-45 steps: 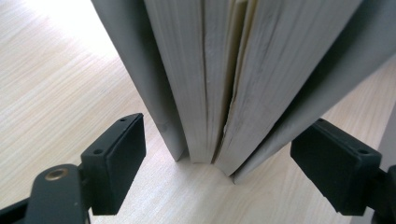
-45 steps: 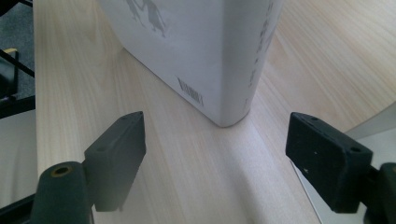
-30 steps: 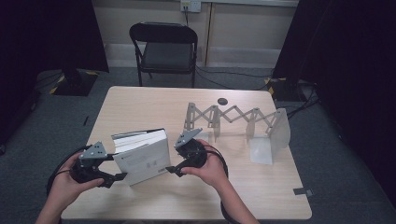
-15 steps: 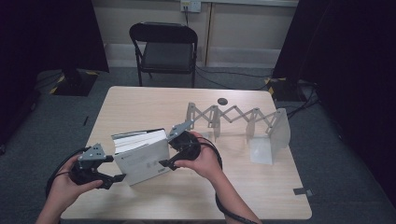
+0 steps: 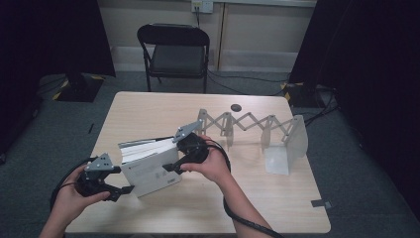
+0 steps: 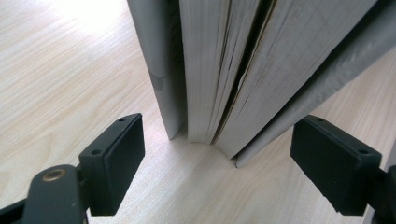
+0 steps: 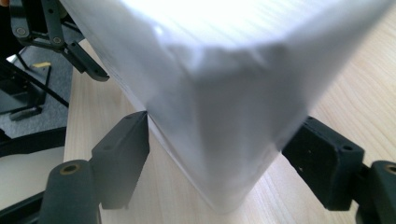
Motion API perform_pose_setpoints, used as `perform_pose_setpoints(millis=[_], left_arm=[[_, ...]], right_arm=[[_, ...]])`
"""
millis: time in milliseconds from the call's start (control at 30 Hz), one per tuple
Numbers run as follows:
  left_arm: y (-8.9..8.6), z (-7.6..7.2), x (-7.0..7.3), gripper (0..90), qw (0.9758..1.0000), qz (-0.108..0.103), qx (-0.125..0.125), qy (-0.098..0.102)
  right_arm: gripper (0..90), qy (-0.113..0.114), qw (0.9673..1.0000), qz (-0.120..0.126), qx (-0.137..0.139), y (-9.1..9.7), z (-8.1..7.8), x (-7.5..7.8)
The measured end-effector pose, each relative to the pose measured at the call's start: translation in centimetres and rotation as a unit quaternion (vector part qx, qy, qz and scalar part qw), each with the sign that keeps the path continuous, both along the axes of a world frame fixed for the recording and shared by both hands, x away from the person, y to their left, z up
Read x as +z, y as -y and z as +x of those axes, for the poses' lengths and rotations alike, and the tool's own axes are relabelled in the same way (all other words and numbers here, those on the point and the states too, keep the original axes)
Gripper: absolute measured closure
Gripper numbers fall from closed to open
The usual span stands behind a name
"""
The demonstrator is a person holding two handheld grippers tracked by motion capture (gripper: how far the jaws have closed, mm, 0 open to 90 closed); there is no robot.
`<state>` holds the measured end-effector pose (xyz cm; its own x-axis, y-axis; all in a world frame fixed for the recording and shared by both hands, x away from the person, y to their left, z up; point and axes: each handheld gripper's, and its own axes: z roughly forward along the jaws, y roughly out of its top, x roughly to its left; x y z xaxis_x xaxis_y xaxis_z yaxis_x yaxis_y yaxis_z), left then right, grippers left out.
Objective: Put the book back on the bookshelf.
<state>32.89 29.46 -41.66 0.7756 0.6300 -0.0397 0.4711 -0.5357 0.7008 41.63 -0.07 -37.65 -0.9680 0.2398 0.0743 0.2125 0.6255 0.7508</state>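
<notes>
Nearest, at the bench's [image 5: 148,111] near left corner, the left hand-held gripper [image 5: 121,190] is held low, its jaws spread wide at the near left end of a thick white book [image 5: 151,166]. In the left gripper view the book's page block [image 6: 219,70] and grey covers stand between the two pads, clear of both.

Just beyond, the book stands on its edge on the pale wood, tilted, near the bench's left half. The right hand-held gripper [image 5: 171,167] reaches the book's right end from the right hand [image 5: 213,166]. In the right gripper view its jaws are spread about the book's corner [image 7: 219,140]; the left pad touches the cover, and whether the right pad presses I cannot tell.

Farther right stands a white folding accordion rack [image 5: 252,129], stretched across the bench. Beyond it lies a small dark disc [image 5: 236,107]. Past the far edge stands a black folding chair [image 5: 174,49].
</notes>
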Motion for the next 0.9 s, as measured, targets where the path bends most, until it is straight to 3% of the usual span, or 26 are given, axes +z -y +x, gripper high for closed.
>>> perform_pose_setpoints(millis=[200,267,333,533,900], left_arm=[[-0.1,0.0,0.0,17.8,1.0000,-0.002,0.001,0.001],[-0.1,0.0,0.1,17.8,1.0000,0.000,0.002,0.001],[-0.2,0.1,0.1,17.9,1.0000,0.002,0.001,0.003],[-0.2,0.1,0.0,18.1,1.0000,-0.001,0.003,0.002],[-0.3,0.0,-0.3,18.1,1.0000,0.000,0.004,-0.002]], right_arm=[[26.6,-0.001,0.9997,-0.015,0.017,-0.6,0.1,0.0],[29.0,0.009,0.9994,-0.029,0.018,-0.8,0.0,0.0],[36.7,0.026,0.9977,-0.056,0.030,-0.9,-0.3,0.4],[52.0,0.020,0.9955,-0.075,0.055,-0.7,-1.2,1.0],[52.8,0.018,0.9945,-0.100,0.028,-0.5,-2.4,1.4]])
